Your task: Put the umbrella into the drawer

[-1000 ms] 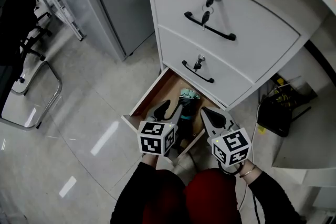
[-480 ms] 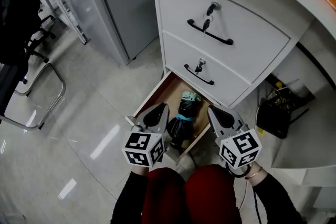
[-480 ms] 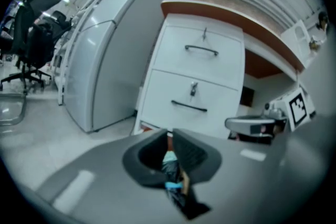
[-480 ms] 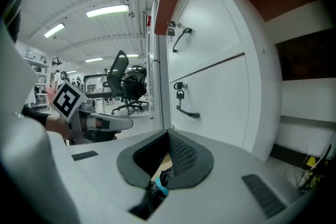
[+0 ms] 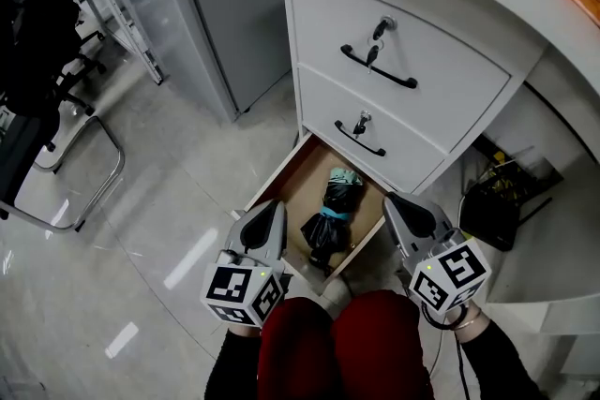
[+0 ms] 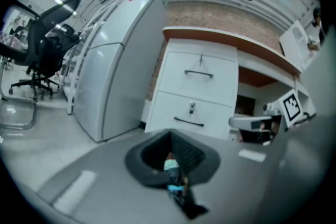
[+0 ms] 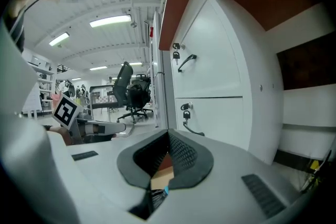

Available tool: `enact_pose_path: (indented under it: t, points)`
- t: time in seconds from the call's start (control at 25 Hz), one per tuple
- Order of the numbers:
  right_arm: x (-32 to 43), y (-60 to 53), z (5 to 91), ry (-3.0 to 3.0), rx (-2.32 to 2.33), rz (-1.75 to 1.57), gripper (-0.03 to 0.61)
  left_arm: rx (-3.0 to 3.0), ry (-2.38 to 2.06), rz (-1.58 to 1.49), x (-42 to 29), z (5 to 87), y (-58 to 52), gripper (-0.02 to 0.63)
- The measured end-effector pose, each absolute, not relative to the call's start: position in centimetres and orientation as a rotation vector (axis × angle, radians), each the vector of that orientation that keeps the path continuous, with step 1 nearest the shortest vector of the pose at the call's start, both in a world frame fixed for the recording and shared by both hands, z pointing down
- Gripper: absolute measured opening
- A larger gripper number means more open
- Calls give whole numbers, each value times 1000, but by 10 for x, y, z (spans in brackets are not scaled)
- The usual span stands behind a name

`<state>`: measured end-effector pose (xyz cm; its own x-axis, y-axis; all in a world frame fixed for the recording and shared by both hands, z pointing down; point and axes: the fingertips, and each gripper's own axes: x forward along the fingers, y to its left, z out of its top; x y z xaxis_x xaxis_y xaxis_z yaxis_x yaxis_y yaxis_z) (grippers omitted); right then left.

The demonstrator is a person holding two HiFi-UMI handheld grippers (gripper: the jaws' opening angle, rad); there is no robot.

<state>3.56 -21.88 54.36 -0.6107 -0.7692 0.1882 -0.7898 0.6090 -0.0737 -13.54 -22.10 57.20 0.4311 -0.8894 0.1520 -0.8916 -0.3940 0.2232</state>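
The left gripper [image 5: 270,213] and the right gripper [image 5: 401,209] are held side by side above the person's red knees [image 5: 342,347], well apart from each other, both aimed nearly level with a slight downward tilt toward the white cabinet [image 5: 441,80]. Black sleeves [image 5: 234,370] show behind them, and each marker cube faces up toward the head camera. The left gripper [image 6: 170,136] has its jaws pressed together with nothing held; through the slit near their base only the drawer below shows. The right gripper [image 7: 169,136] is likewise clenched and holds nothing. The umbrella [image 5: 333,215], folded, black with a pale green end and a blue strap, lies inside the open bottom drawer [image 5: 281,178], below and between the two pairs of fingertips and touching neither. From the left gripper view it sits beneath the tips [image 6: 178,194]; from the right gripper view a dark piece of it appears under the tips [image 7: 155,196]. Ahead of the fingertips, the two upper drawers are closed.
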Motion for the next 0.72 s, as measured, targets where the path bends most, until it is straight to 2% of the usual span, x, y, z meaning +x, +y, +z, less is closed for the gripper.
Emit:
enact_pose_path:
  t: [0.36,0.72]
  points:
    - [35,-192,508,-2731,1344,57,2,2413,-1628,-63,-158,543,-196,3]
    - [38,-176,485,-2796,1387,65,2,2430,-1655,-72,-167,527,-175,2]
